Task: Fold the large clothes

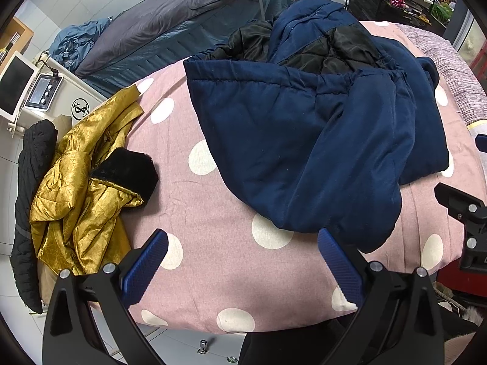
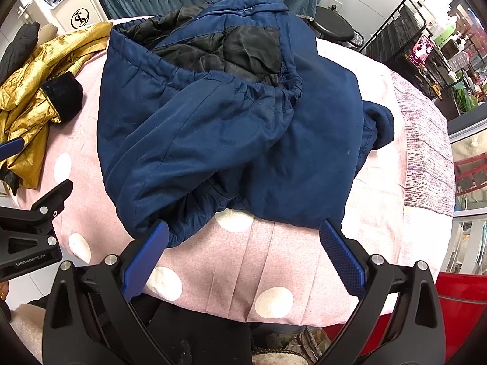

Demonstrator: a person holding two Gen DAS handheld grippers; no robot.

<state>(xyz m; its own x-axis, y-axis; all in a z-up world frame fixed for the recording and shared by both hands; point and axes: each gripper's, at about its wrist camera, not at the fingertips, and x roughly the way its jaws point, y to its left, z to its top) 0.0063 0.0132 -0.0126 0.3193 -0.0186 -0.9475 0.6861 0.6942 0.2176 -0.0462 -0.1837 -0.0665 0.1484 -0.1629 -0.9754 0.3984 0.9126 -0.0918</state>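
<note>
A navy padded jacket (image 1: 304, 127) with black quilted lining lies bunched and partly folded on the pink polka-dot table cover (image 1: 213, 258). It also shows in the right wrist view (image 2: 213, 127). My left gripper (image 1: 243, 240) is open and empty, above the cover just before the jacket's near sleeve end. My right gripper (image 2: 243, 234) is open and empty at the jacket's near edge, its left fingertip (image 2: 159, 234) beside the gathered cuff. Each gripper shows at the edge of the other's view.
A gold jacket (image 1: 79, 182) with black fur trim lies crumpled at the table's left edge, with a black garment (image 1: 27, 197) beside it. A bed (image 1: 170, 27) stands behind. A white machine (image 1: 45, 91) is at the left, black shelving (image 2: 395, 36) at the right.
</note>
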